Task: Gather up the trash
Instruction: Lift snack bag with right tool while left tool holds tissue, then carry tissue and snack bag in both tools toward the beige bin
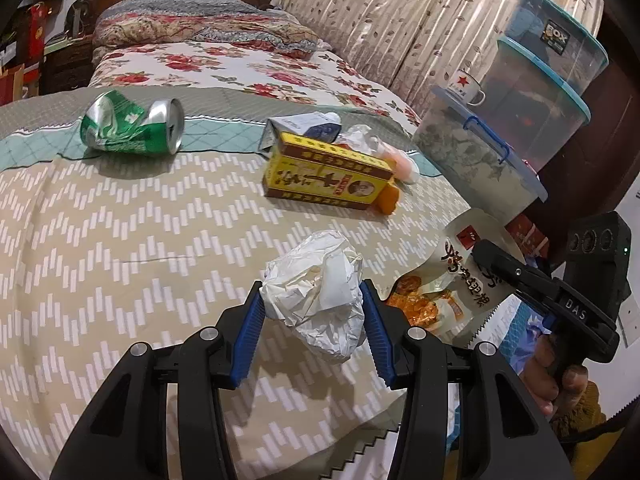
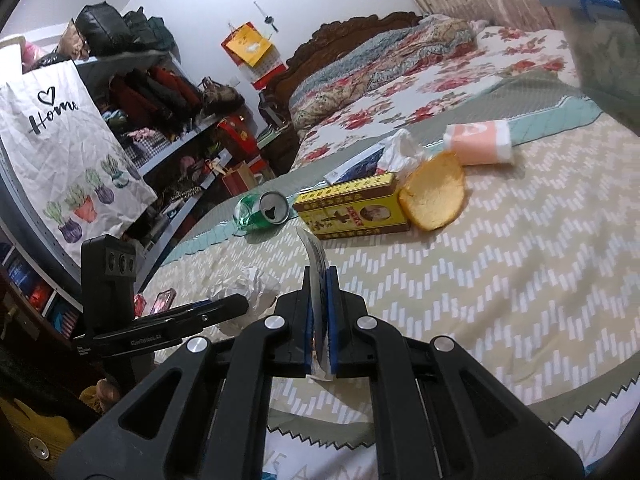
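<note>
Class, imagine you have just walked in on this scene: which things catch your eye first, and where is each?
Nearest, the left gripper clamps a crumpled white paper ball, while the right gripper pinches a snack wrapper edge-on. Farther back on the zigzag bedspread lie a crushed green can and a yellow box.

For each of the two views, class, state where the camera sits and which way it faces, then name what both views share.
Left wrist: sits on the left gripper, facing up the bed; its fingers clamp the crumpled paper; the right gripper and a hand show.
Right wrist: sits on the right gripper, facing across the bed toward shelves, shut on a snack wrapper.
Shared: green can, yellow box.
</note>
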